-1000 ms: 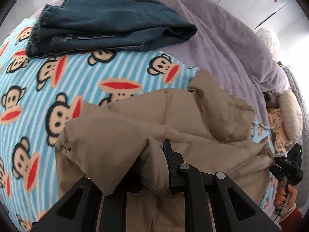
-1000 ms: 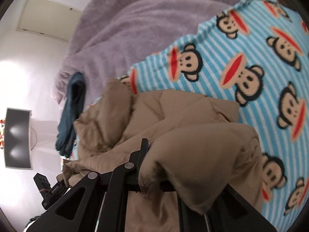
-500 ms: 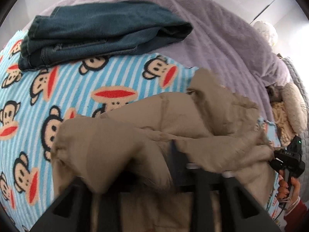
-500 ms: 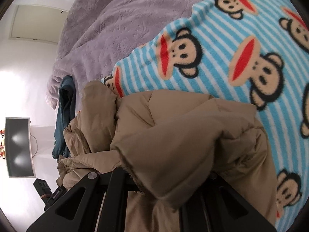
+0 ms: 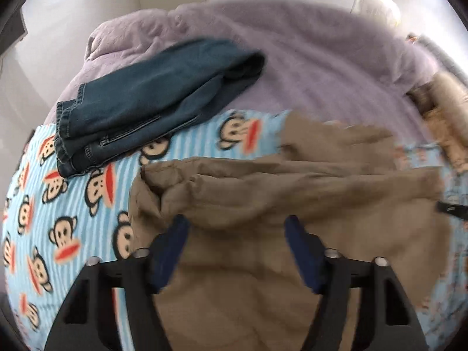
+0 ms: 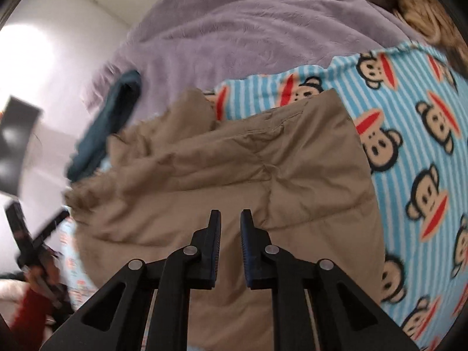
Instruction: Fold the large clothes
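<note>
The tan jacket lies bunched on the monkey blanket on the bed, its far edge reaching the purple cover. Both hand-held grippers hang over it and grasp nothing — the left spread wide, the right with just a narrow gap. Folded jeans lie near the jacket, straddling blanket and cover.

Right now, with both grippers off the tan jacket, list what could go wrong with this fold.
The tan jacket lies puffy and rumpled, with a bunched edge facing the folded jeans. It may spring open now that the left gripper is wide open and the right gripper, with a narrow gap, holds nothing. A flap sticks up at the far side, so pressing down could crease it unevenly. The fleece monkey blanket may let the bundle slide.
</note>
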A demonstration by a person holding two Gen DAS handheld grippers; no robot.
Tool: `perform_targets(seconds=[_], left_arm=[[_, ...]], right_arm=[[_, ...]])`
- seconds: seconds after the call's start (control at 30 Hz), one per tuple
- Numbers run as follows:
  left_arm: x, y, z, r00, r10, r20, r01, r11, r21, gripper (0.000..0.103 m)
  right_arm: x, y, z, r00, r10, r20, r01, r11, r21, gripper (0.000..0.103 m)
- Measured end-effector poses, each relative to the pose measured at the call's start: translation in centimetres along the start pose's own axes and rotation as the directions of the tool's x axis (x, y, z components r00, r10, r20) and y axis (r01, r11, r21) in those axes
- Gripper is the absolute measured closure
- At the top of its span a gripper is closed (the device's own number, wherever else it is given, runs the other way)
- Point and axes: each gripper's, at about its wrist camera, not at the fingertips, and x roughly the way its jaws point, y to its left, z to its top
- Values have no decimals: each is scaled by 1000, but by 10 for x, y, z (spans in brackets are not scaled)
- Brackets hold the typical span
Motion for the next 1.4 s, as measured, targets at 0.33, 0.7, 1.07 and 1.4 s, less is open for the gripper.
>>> perform_targets(seconds=[0.33,0.7,1.07,1.4], left_arm=[[84,36,3,1000,12,-6,-13,988,-155,30],[74,62,9,1000,-11,-6,10,975,-221,28],[1,95,-26,995,82,-50,-92,957,-277,28],[-36,33,-86,995,25,-95,-45,975,-216,2]], right_arm=[[69,-72,44,996,-87,28,80,982,173,97],[58,-76,43,994,-99,40,89,975,205,93],[-16,-56,-12,997,-32,72,14,972,235,92],[-27,-34,-72,996,71,45,-82,945,318,85]])
